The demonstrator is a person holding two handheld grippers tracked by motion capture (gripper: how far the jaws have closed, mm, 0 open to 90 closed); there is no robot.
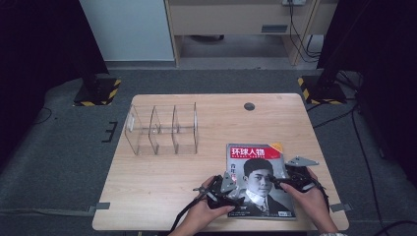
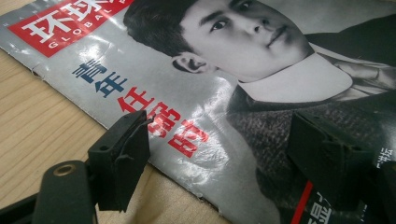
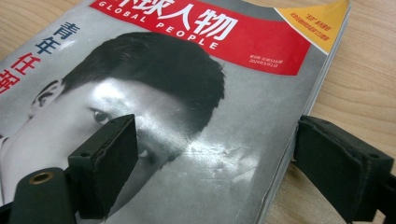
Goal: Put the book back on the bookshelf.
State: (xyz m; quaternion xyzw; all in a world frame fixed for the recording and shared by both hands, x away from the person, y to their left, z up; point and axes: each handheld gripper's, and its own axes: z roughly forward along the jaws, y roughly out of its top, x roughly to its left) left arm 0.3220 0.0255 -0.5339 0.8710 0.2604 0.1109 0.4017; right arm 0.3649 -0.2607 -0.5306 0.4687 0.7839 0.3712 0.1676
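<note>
I see the magazine [image 1: 259, 179] lying flat on the table [image 1: 162, 177], well apart from the clear divided organiser [image 1: 162, 129]. My left gripper [image 2: 224, 158] hangs spread over the magazine's left edge. My right gripper [image 3: 219, 163] is spread too, straddling the magazine's right edge, one jaw over the cover.

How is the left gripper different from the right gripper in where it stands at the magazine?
The left gripper is at the magazine's left edge, near its lower corner; the right gripper is at its right edge, farther up. In the left gripper view, one jaw is over the wooden table and the other over the cover; in the right gripper view, the jaws straddle the right edge. Both are open, and neither has closed on the magazine.
</note>
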